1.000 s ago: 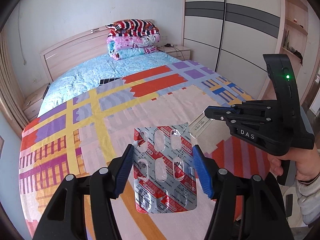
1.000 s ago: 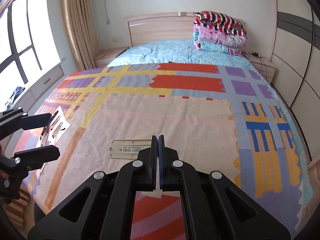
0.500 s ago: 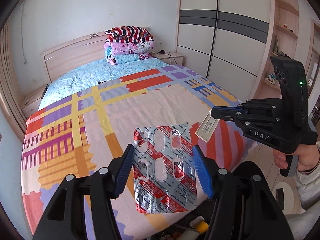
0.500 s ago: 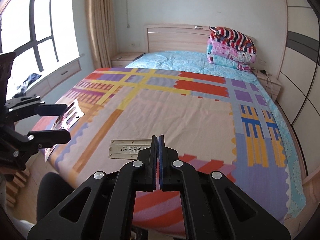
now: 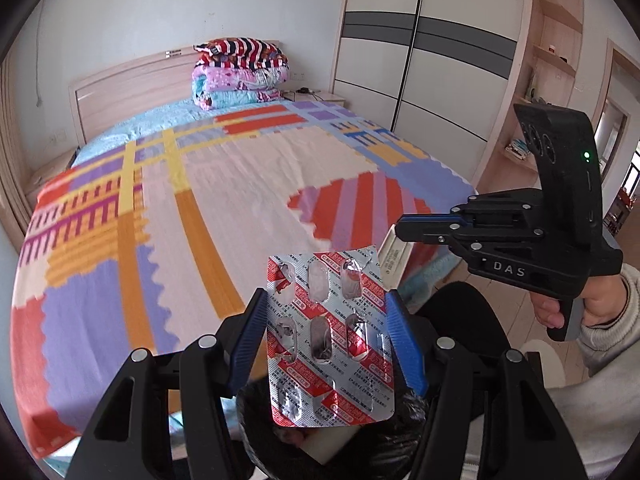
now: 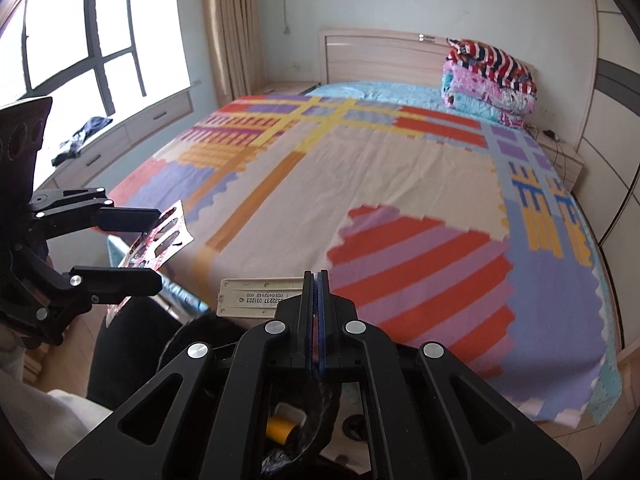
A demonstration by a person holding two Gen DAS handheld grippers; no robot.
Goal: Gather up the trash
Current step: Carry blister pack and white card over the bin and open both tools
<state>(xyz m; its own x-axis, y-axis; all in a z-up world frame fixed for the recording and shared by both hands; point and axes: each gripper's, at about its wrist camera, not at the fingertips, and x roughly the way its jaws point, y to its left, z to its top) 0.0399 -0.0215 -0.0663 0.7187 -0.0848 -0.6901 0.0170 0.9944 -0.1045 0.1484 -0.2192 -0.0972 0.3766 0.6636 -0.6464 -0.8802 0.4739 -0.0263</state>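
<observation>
A: What did the left gripper [image 5: 326,336] hold?

B: It was clamped on the edges of an emptied blister pack [image 5: 328,332], just above the black trash bag [image 5: 404,420] past the foot of the bed [image 5: 240,184].

A: And the right gripper [image 6: 316,280]?

B: Its jaws were pressed together on one end of a beige plastic strip [image 6: 256,298], over the same bag.

A: How should the drop have gone?

B: I'd judge: centre each piece over the bag's mouth, then open, so the light pieces couldn't drift out.
</observation>
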